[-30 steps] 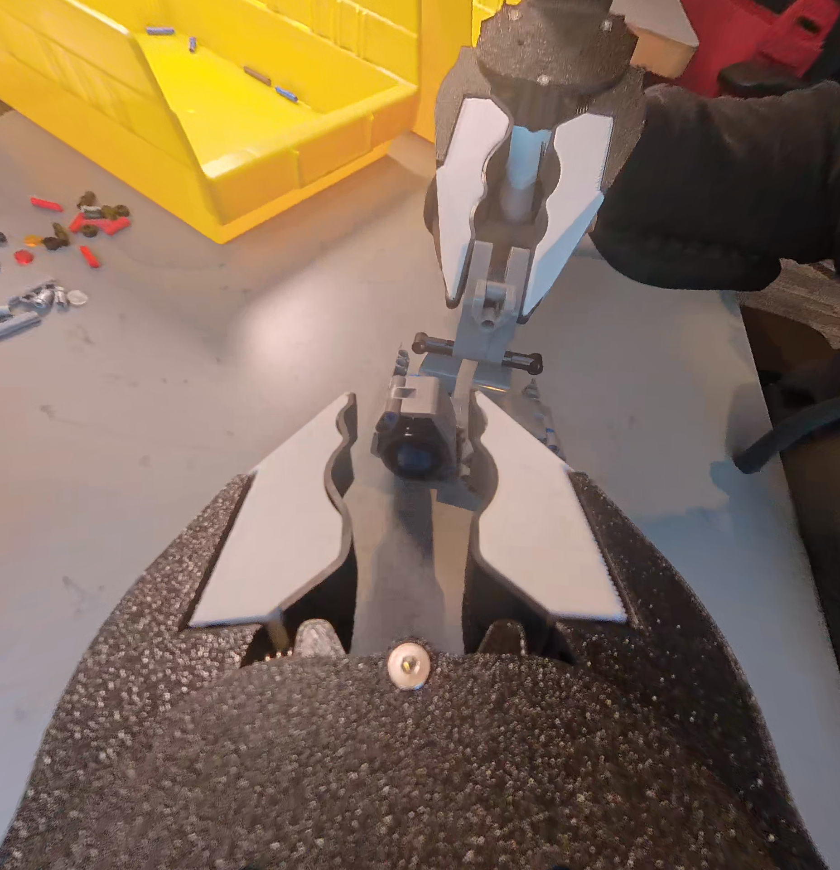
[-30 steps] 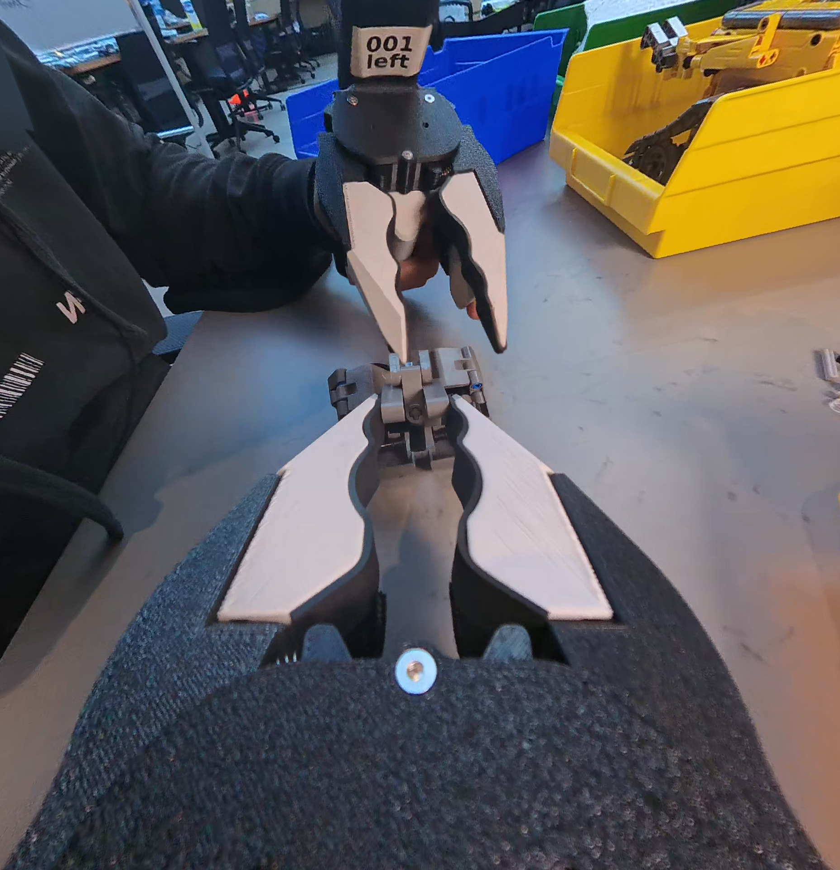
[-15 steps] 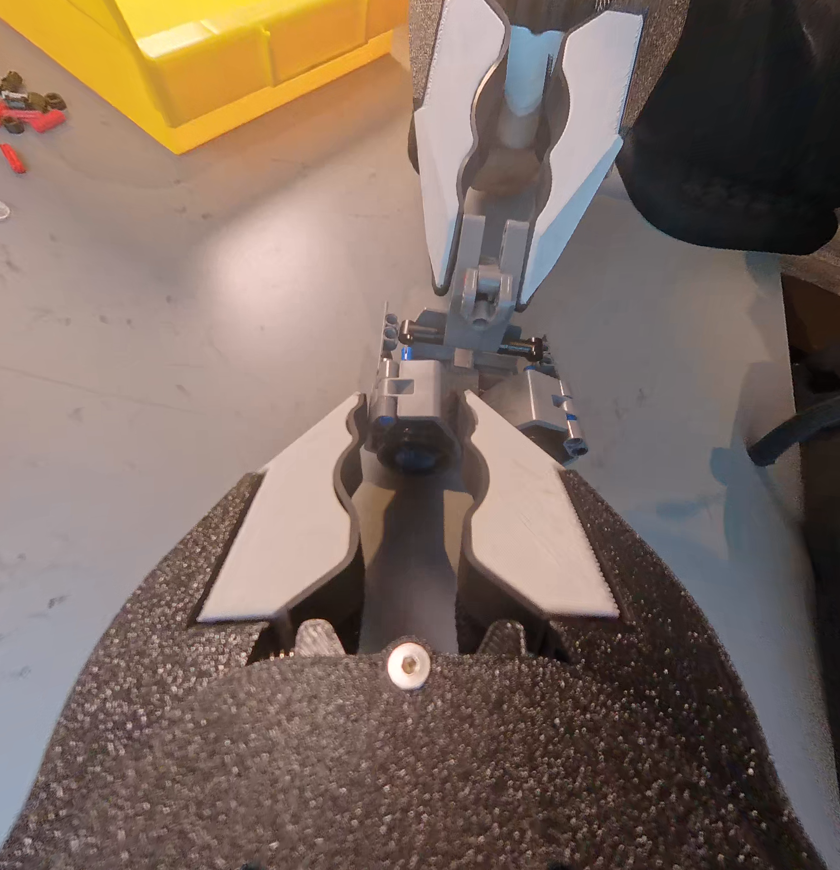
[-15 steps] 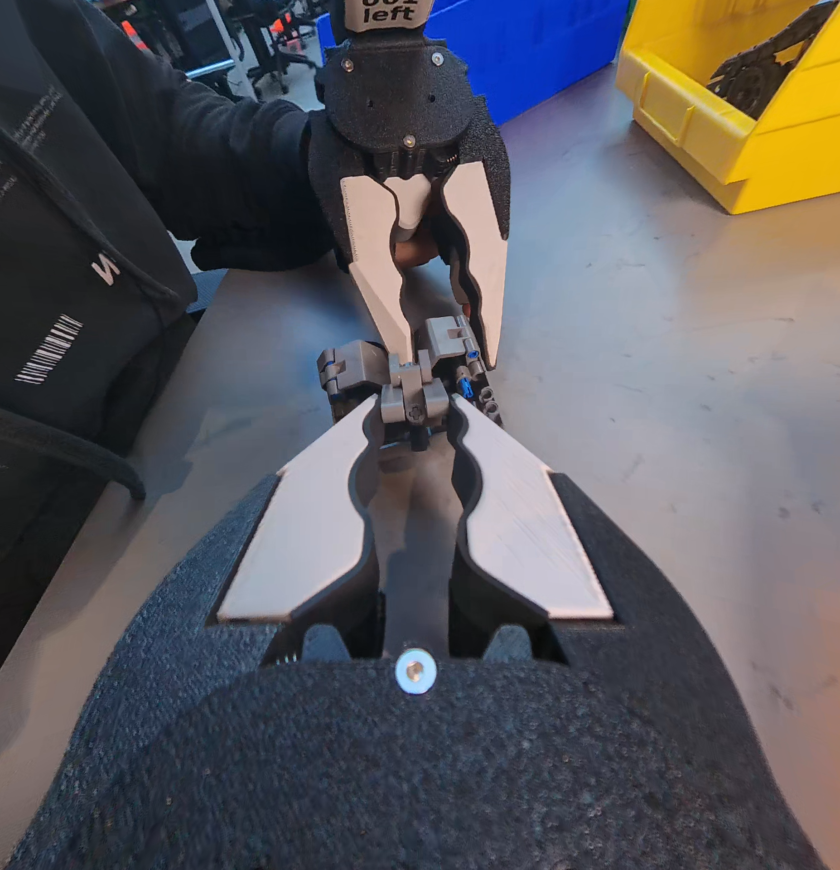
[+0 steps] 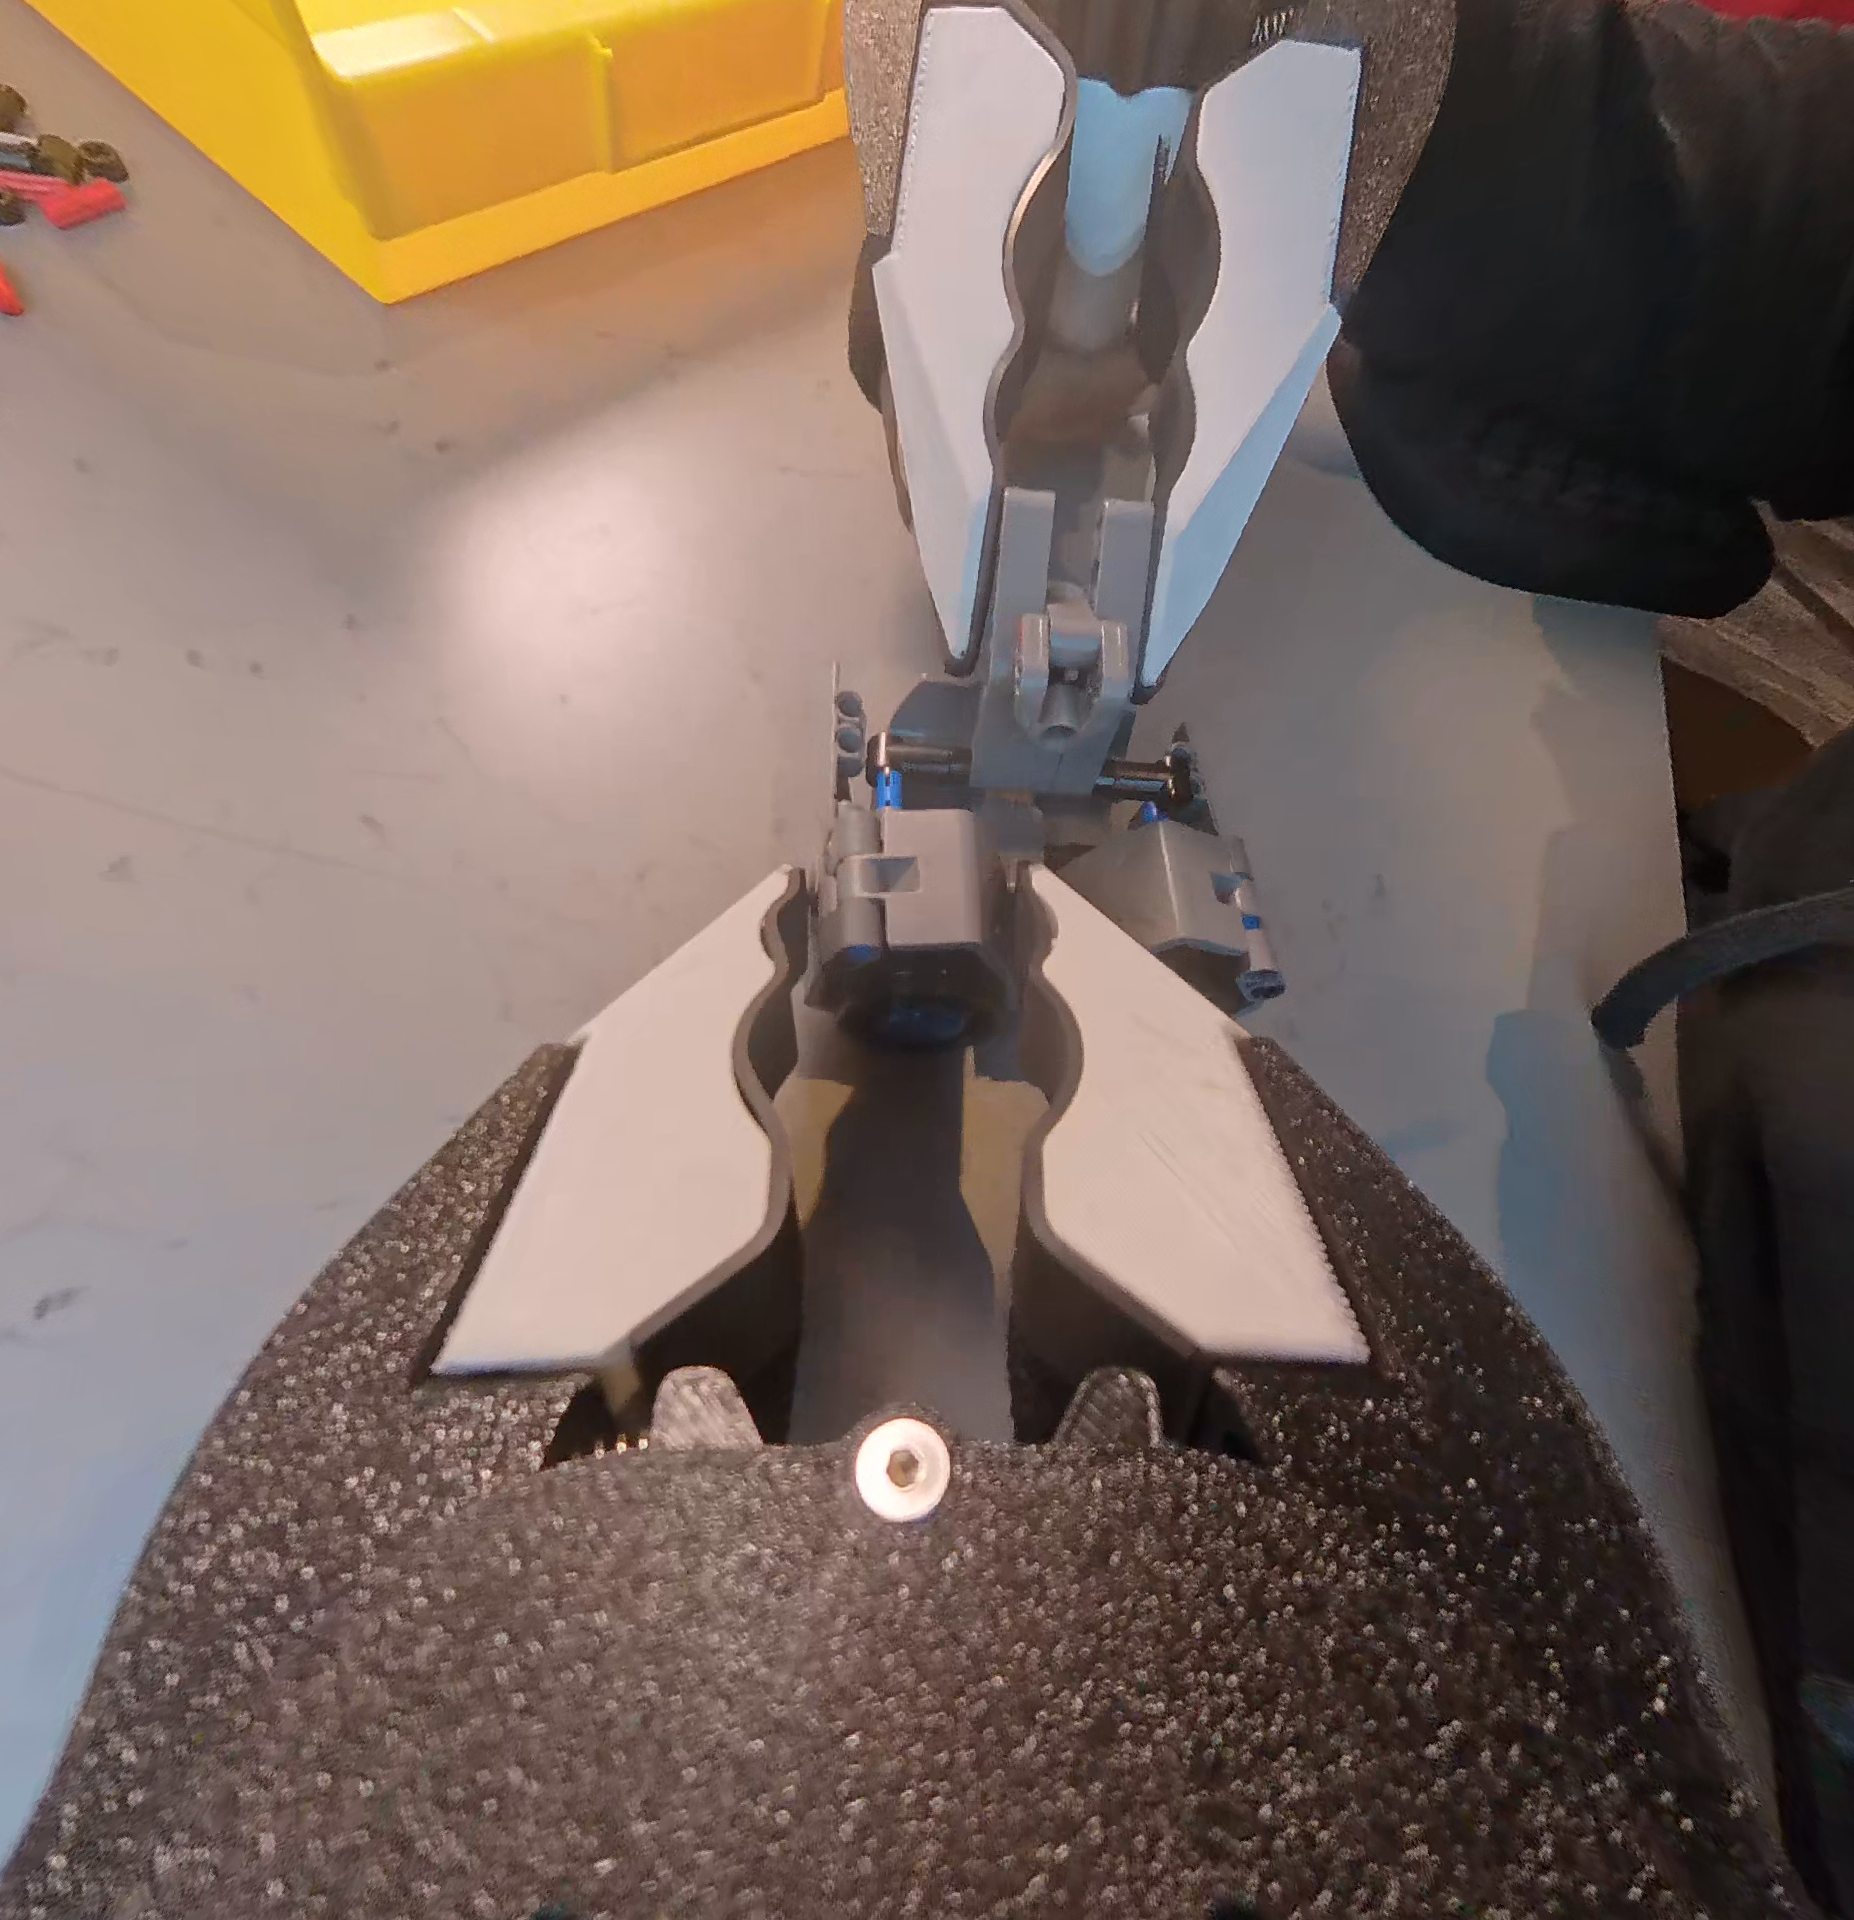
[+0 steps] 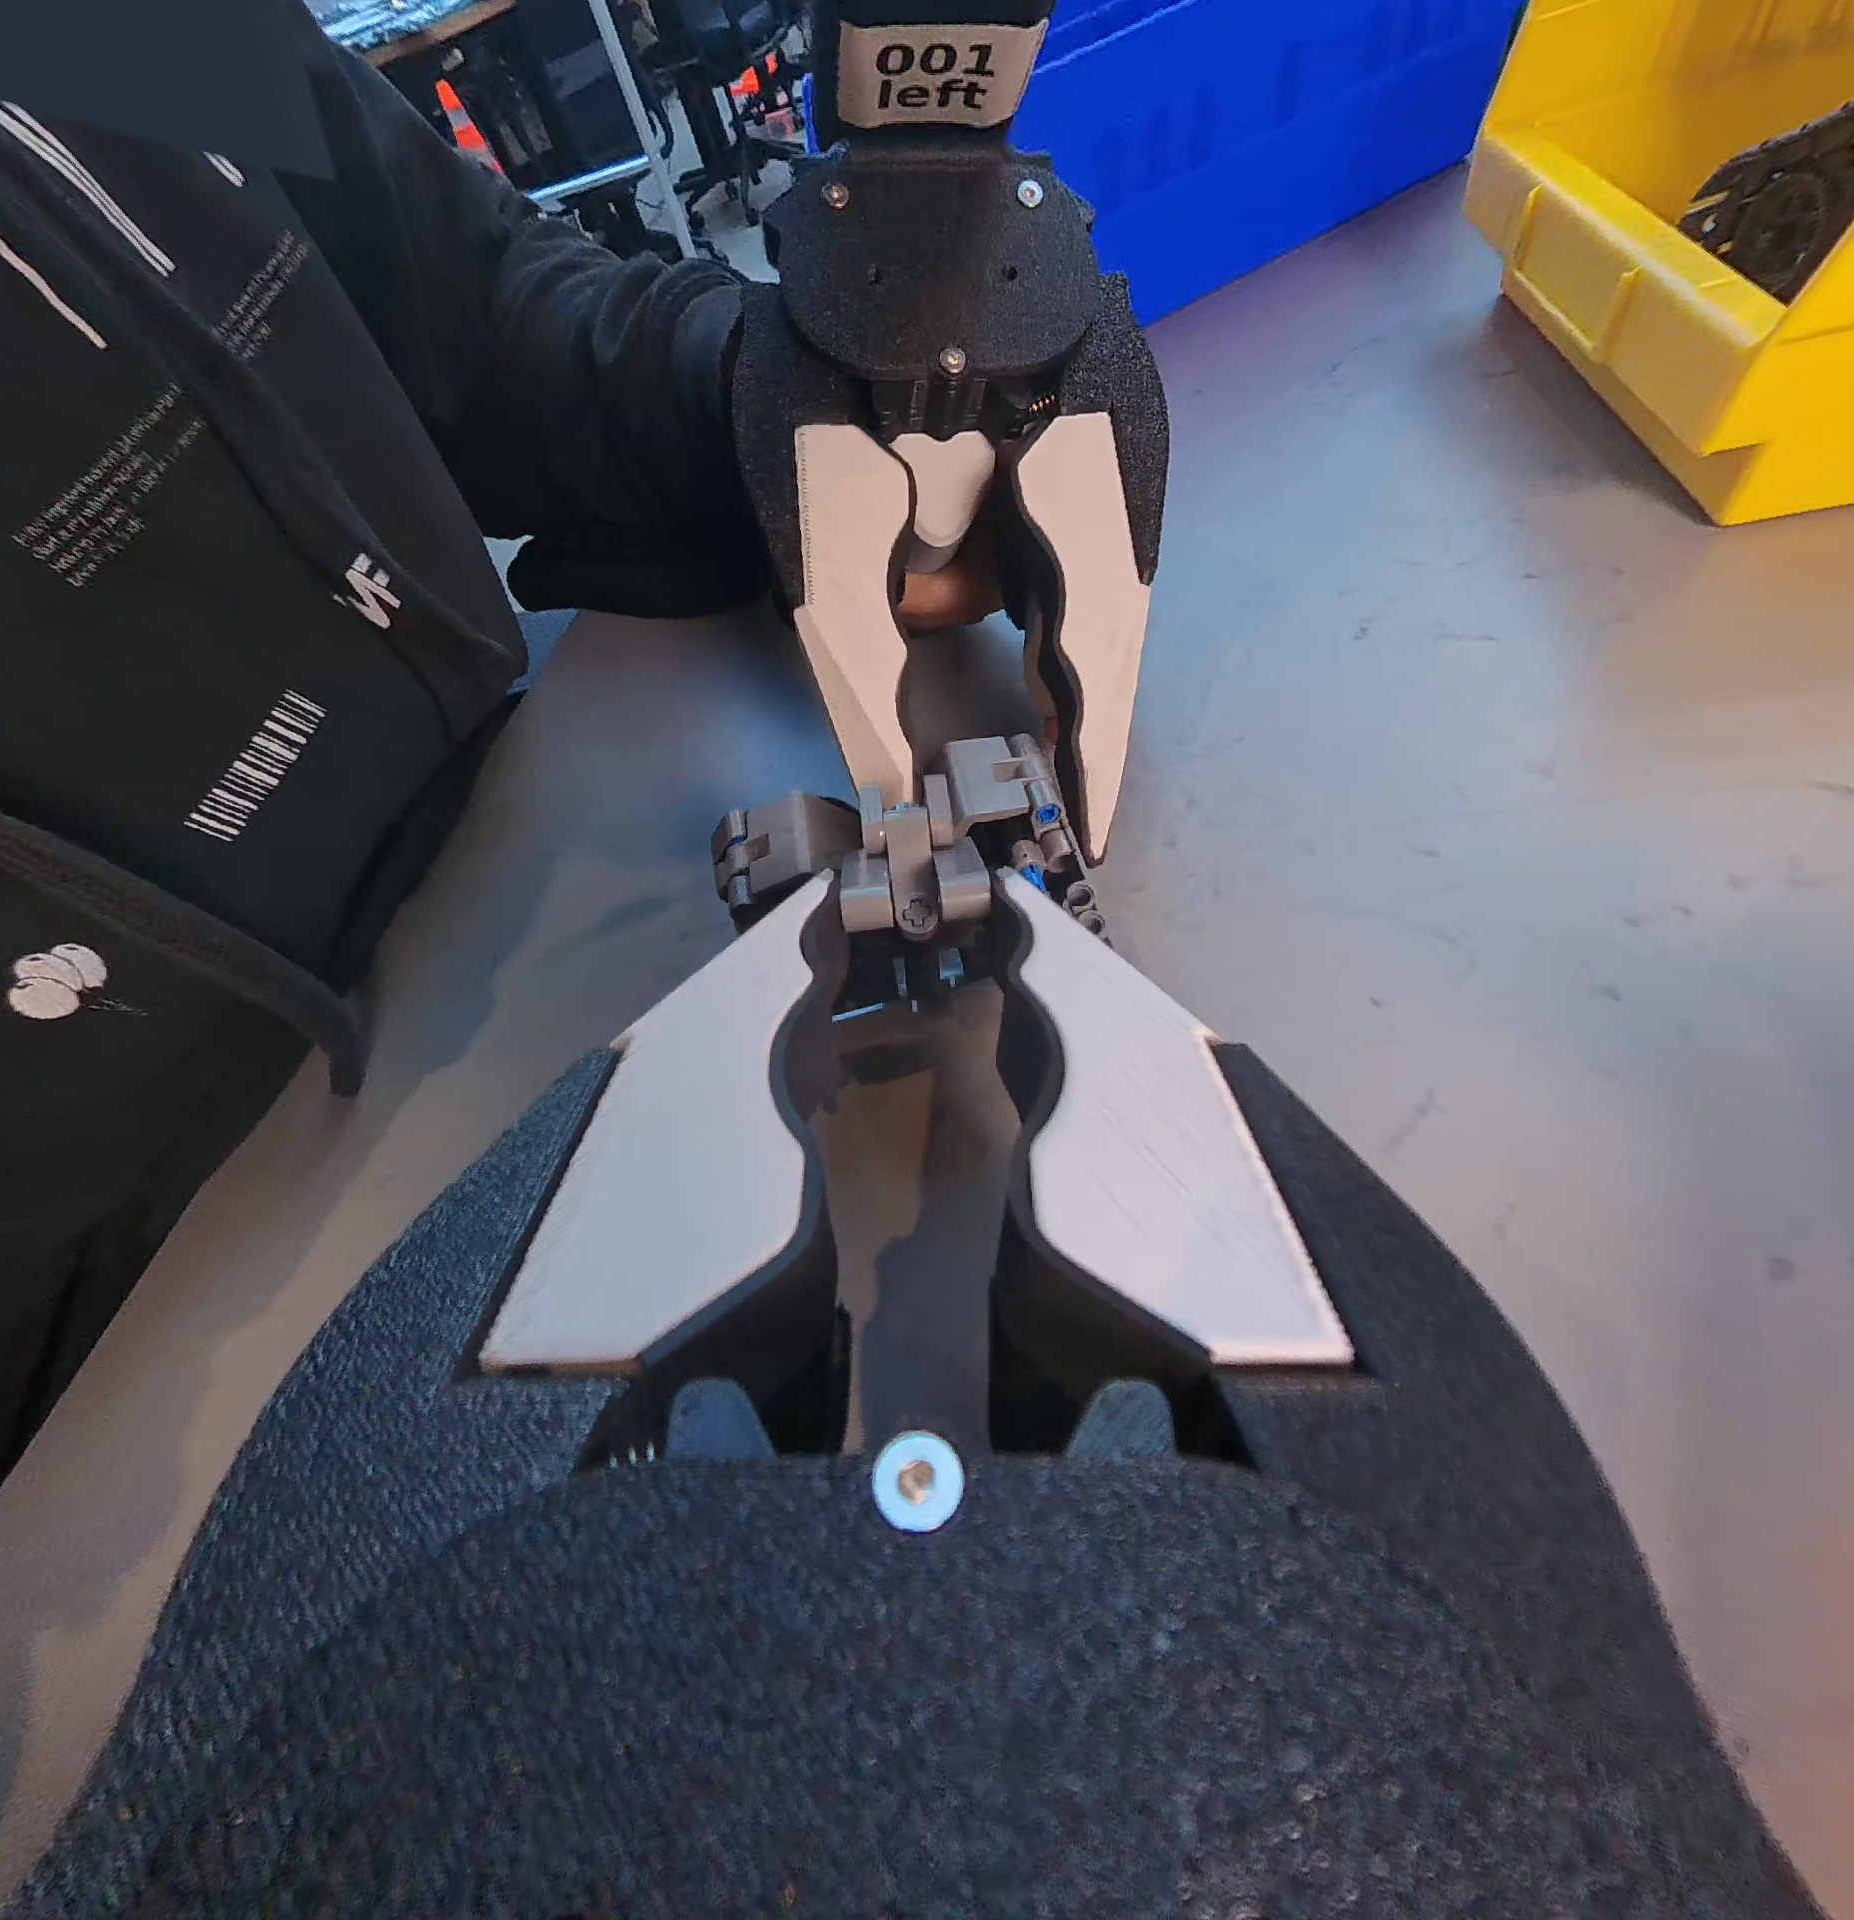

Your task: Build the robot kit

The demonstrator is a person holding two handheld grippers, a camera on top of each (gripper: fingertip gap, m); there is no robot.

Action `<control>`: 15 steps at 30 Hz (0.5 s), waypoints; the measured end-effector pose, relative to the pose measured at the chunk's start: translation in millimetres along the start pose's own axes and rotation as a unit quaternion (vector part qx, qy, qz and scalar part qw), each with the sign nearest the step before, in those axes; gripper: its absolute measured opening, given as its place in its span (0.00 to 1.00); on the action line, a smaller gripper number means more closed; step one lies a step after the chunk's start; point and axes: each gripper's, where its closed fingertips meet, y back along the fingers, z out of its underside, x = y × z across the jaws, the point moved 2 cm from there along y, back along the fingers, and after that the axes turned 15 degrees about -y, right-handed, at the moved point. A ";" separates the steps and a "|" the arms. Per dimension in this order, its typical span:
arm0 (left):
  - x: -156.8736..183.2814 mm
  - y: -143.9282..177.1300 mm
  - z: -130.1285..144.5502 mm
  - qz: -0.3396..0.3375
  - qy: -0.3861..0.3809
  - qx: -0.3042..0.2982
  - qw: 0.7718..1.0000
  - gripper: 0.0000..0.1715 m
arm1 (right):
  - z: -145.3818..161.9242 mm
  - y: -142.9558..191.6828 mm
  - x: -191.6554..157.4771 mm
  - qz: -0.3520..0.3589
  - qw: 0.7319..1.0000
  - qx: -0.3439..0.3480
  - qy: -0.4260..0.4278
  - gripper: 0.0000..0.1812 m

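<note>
A grey toy-brick assembly with black axles and blue pins lies on the grey table. My left gripper is closed on its near grey block with a black round end. My right gripper comes in from the far side and is shut on the upright grey connector. In the right wrist view my right gripper grips that connector. There the left gripper sits opposite, its fingers on either side of the grey block.
A yellow bin stands at the far left, with small red and black pieces beside it. A blue bin and a yellow bin with a tracked model stand behind. A person's black jacket is at the table edge. The left gripper's tips are roughly 4 centimeters from the right gripper's.
My left gripper has moved forward and its fingers have closed in around the grey block. Both grippers have drawn nearer to each other. The assembly has tilted slightly.
</note>
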 end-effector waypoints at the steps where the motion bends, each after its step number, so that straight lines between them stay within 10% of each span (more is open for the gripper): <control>1: 0.2 1.6 -1.9 0.004 0.002 0.006 1.000 0.23 | -1.7 1.1 -0.4 -0.003 1.000 0.006 0.001 0.14; 9: 0.5 20.3 -28.7 0.014 -0.036 0.073 0.997 0.22 | -24.4 10.2 -20.8 -0.064 0.994 0.081 0.033 0.14; 15: 35.2 37.4 -62.8 0.167 -0.016 0.197 0.966 0.18 | -49.0 14.7 -59.7 -0.131 0.980 0.122 0.091 0.14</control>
